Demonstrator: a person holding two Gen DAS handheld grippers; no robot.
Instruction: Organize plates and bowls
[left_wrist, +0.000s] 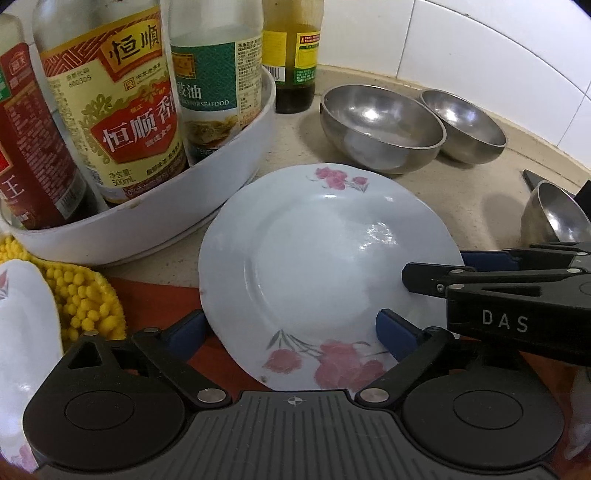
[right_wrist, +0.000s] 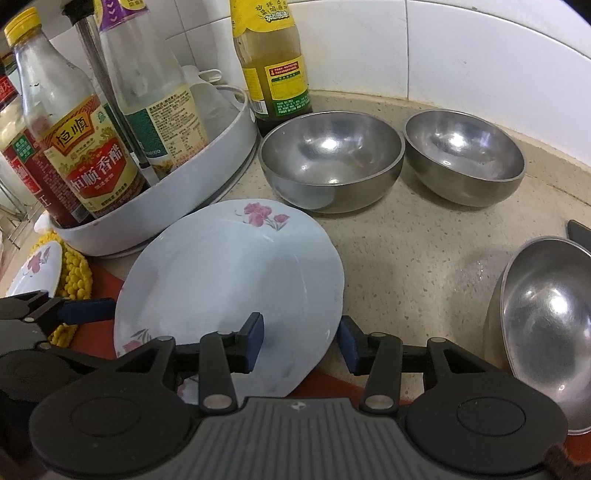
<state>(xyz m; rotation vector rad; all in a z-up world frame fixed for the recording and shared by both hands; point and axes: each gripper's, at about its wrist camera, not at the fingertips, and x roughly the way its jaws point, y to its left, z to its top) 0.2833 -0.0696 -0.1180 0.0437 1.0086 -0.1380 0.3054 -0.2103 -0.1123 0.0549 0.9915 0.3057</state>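
Observation:
A white plate with pink flowers (left_wrist: 317, 266) lies tilted on the counter; it also shows in the right wrist view (right_wrist: 229, 273). My left gripper (left_wrist: 291, 332) is open, its blue pads astride the plate's near edge. My right gripper (right_wrist: 301, 341) is open, its pads either side of the plate's right rim; it shows in the left wrist view (left_wrist: 436, 266). Two steel bowls (right_wrist: 330, 160) (right_wrist: 463, 157) stand behind. A third steel bowl (right_wrist: 546, 325) leans at the right. A second flowered plate (right_wrist: 37, 269) lies at the far left.
A white round tray (right_wrist: 177, 192) holding several sauce bottles stands at the back left, touching the plate's far edge. Another bottle (right_wrist: 273, 66) stands by the tiled wall. A yellow knobbly mat (left_wrist: 85, 299) lies under the left plate. The red counter edge (left_wrist: 147, 299) is near.

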